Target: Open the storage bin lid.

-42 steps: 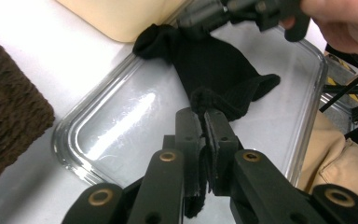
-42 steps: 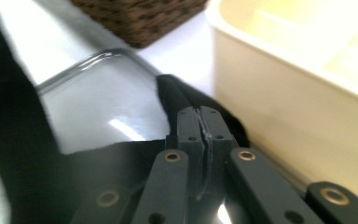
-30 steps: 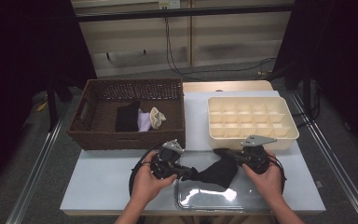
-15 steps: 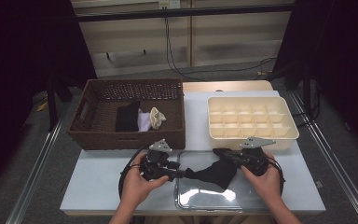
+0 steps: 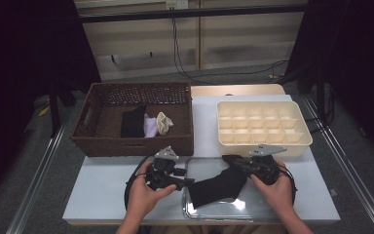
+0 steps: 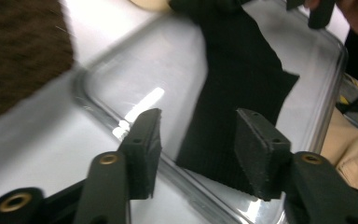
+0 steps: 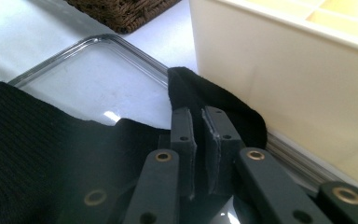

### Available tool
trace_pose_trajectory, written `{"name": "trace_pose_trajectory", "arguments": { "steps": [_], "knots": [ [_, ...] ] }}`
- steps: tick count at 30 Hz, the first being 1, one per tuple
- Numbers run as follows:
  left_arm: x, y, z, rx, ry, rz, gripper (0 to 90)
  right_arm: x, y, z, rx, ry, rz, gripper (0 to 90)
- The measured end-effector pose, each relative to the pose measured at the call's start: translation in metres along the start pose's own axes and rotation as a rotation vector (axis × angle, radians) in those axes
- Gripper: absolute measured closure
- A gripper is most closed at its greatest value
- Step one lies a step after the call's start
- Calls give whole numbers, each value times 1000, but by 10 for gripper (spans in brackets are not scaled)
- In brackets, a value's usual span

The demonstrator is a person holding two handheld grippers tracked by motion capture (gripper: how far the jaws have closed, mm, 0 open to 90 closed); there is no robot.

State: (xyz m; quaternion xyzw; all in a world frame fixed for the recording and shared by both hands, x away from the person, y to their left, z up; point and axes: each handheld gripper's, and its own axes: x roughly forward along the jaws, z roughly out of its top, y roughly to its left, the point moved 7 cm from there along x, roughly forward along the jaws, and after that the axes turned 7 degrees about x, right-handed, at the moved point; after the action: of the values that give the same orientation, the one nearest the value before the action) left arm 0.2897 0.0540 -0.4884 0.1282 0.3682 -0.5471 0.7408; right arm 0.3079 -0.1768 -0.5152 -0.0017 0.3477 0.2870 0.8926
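A black sock (image 5: 219, 187) lies stretched across a clear plastic tray (image 5: 199, 165) at the table's front middle. My right gripper (image 5: 231, 160) is shut on the sock's right end, beside the cream box; in the right gripper view the pads (image 7: 182, 126) pinch the black knit (image 7: 51, 140). My left gripper (image 5: 187, 178) hovers at the sock's left end. Its jaws have just been opening and stand apart (image 6: 200, 126). The sock's edge (image 6: 237, 79) lies flat on the tray (image 6: 135, 70) between and below them, untouched by the pads.
A brown wicker basket (image 5: 131, 141) at the back left holds a dark cloth, a pale cloth and a cream sock. A cream compartment box (image 5: 263, 129) stands at the back right, close against my right gripper (image 7: 284, 70). Bare white table lies left of the tray.
My left gripper has opened and let go of the sock's left end, drawing back a little to the left. The right gripper has kept still with its grip.
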Motion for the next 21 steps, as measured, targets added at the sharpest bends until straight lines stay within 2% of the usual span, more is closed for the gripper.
{"name": "trace_pose_trajectory", "arguments": {
  "steps": [2, 4, 5, 6, 10, 11, 12, 13, 16, 17, 19, 20, 21],
  "knots": [
    [8, -5, -3, 0, 9, -11, 558, 0, 0, 0, -2, -2, 0, 832],
    [15, -10, -5, 17, 22, 6, 573, 0, 0, -1, -4, 1, 0, 831],
    [17, -11, -7, 34, 45, 8, 590, 0, 1, -2, -6, 1, 3, 830],
    [20, -13, -7, 32, 34, 6, 602, 0, 1, -2, -5, 3, 2, 830],
    [26, -16, -11, 60, 77, 30, 618, 0, 3, -3, -10, 4, 7, 825],
    [26, -15, -12, 91, 91, 46, 639, 0, 3, -4, -9, 7, 5, 825],
    [27, -16, -11, 106, 95, 61, 661, 0, 3, -4, -11, 9, 5, 825],
    [25, -15, -13, 134, 129, 72, 683, 1, 4, -4, -11, 8, 4, 825],
    [26, -15, -14, 148, 142, 102, 767, 1, 4, -4, -18, 10, 5, 821],
    [27, -16, -13, 126, 134, 118, 801, 1, 4, -4, -19, 9, 6, 821],
    [27, -16, -13, 116, 138, 119, 850, 1, 6, -5, -20, 12, 5, 821],
    [24, -15, -14, 130, 165, 109, 865, 1, 6, -5, -25, 11, 5, 820],
    [22, -14, -14, 123, 176, 113, 875, 0, 7, -5, -20, 10, 11, 820]
  ]
}}
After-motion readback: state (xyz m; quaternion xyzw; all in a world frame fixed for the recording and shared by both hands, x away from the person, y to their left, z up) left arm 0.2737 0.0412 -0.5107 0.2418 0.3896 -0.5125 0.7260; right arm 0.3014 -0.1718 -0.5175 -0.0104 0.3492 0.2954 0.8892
